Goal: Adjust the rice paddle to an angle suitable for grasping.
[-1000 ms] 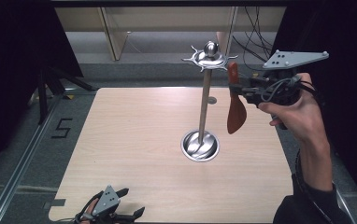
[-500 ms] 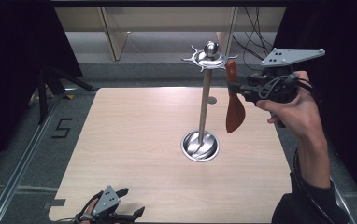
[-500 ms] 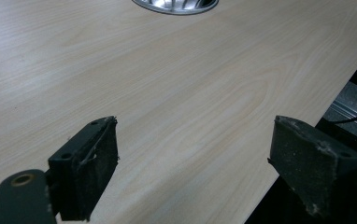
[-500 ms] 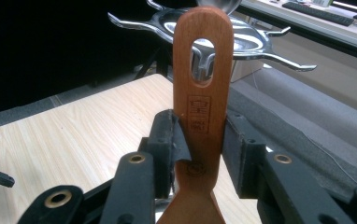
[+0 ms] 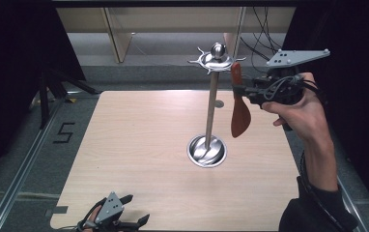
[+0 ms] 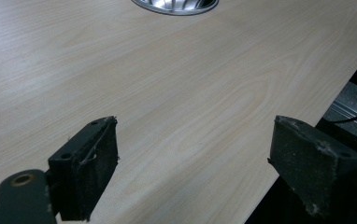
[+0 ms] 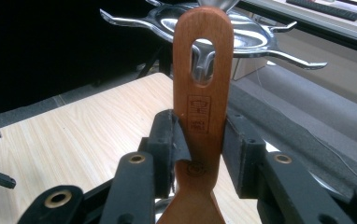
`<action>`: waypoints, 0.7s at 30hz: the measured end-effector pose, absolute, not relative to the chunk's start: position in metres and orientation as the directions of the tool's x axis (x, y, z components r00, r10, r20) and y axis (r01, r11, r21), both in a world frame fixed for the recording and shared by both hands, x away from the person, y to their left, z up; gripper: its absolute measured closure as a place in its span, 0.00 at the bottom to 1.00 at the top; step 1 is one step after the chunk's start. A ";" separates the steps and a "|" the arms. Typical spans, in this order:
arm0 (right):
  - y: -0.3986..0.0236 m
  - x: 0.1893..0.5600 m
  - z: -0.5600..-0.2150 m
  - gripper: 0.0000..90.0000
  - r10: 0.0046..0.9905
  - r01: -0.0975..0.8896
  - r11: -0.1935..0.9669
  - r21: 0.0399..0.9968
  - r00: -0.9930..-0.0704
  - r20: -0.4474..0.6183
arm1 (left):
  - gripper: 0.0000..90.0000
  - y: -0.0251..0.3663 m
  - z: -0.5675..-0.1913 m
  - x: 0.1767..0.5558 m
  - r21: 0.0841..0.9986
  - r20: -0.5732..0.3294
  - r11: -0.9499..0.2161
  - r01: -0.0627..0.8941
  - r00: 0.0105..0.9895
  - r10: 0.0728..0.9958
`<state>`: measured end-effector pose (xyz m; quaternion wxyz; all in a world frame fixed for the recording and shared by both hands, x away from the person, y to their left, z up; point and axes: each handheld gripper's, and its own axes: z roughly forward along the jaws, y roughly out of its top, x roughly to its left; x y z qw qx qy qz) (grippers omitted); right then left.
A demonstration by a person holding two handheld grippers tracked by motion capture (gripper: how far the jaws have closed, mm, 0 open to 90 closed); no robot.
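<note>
A chrome utensil stand (image 5: 211,104) rises from a round base (image 5: 206,151) at the middle of the wooden table (image 5: 139,145); its top ring of hooks (image 5: 216,60) (image 7: 214,28) sits high. My right gripper (image 5: 238,90) (image 7: 200,140) is shut on the handle of a reddish wooden spatula (image 5: 239,104) (image 7: 202,84), held upright with the blade hanging down. The handle's slotted hole is level with a hook, right beside the ring. My left gripper (image 5: 124,217) (image 6: 193,172) rests at the table's near edge, open, with nothing between its pads (image 6: 90,163).
Pale wooden shelving (image 5: 173,24) stands behind the table, with cables (image 5: 260,43) at the back right. A grey floor with a rail and a "5" mark (image 5: 64,131) lies to the left. The stand's base (image 6: 174,4) lies ahead of the left gripper.
The right hand shifted slightly left, bringing the spatula's handle closer to the hook ring. The left gripper has not moved.
</note>
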<state>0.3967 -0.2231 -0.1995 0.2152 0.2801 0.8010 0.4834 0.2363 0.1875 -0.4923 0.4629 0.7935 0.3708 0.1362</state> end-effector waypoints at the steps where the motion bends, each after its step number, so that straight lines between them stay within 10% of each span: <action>1: -0.223 0.399 -0.200 0.75 0.649 0.226 0.383 0.895 -0.755 -0.087 | 0.17 0.188 -0.492 0.236 0.835 -0.128 -0.297 0.464 0.688 0.714; 21: -0.218 0.408 -0.207 0.75 0.642 0.249 0.387 0.888 -0.764 -0.065 | 0.16 0.188 -0.492 0.237 0.837 -0.109 -0.315 0.447 0.701 0.705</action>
